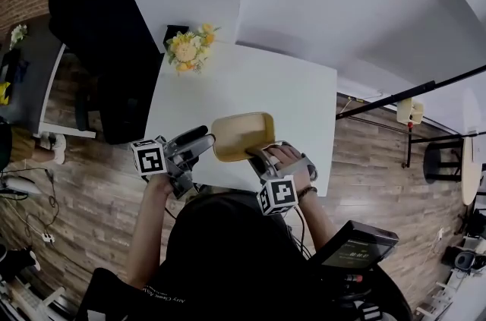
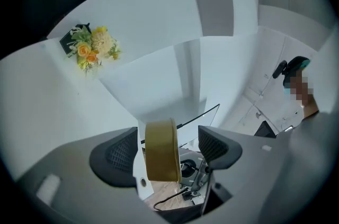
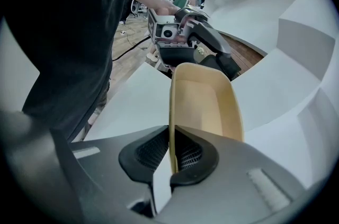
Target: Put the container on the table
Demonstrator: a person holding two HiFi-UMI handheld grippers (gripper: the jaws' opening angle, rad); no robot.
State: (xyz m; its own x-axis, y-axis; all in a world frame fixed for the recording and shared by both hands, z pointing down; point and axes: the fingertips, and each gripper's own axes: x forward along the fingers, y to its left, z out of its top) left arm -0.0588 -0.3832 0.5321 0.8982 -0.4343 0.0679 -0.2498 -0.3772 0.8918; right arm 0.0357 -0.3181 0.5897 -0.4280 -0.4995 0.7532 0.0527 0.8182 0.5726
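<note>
Head view is showing the left gripper (image 1: 203, 143) standing open, jaws straddling one end of the tan container (image 1: 243, 134) without pressing, probably letting go; the container is hanging over the white bench (image 1: 258, 84) because the right gripper (image 1: 260, 155) is pinching its wall.

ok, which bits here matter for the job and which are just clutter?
Job: container, pinched at the rim by right tongs; left tongs, open with the container between them; table.
Clutter: flowers; screen.
</note>
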